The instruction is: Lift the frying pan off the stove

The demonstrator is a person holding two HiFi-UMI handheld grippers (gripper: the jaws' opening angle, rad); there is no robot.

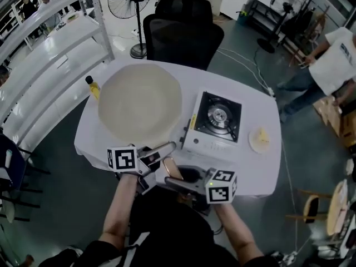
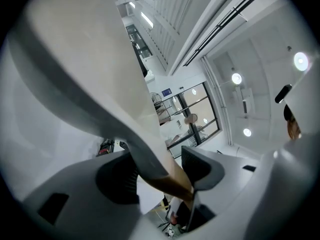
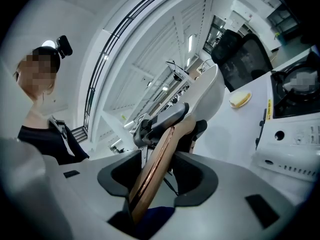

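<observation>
Frying pan (image 1: 139,102): tipped up on edge, clear of the stove (image 1: 214,124), just to its left.
Left claw (image 2: 161,171): pinching the handle (image 2: 172,181) where grey neck meets wood.
Right claw (image 3: 157,178): pinching the wooden handle farther down, on the stove's near side.

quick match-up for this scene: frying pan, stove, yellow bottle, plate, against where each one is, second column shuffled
1 frying pan
2 stove
3 yellow bottle
4 plate

a right of the stove
b just left of the pan
c handle clamped in the left gripper and the right gripper
d nothing on top, between pan and plate

Pairs: 1-c, 2-d, 3-b, 4-a
</observation>
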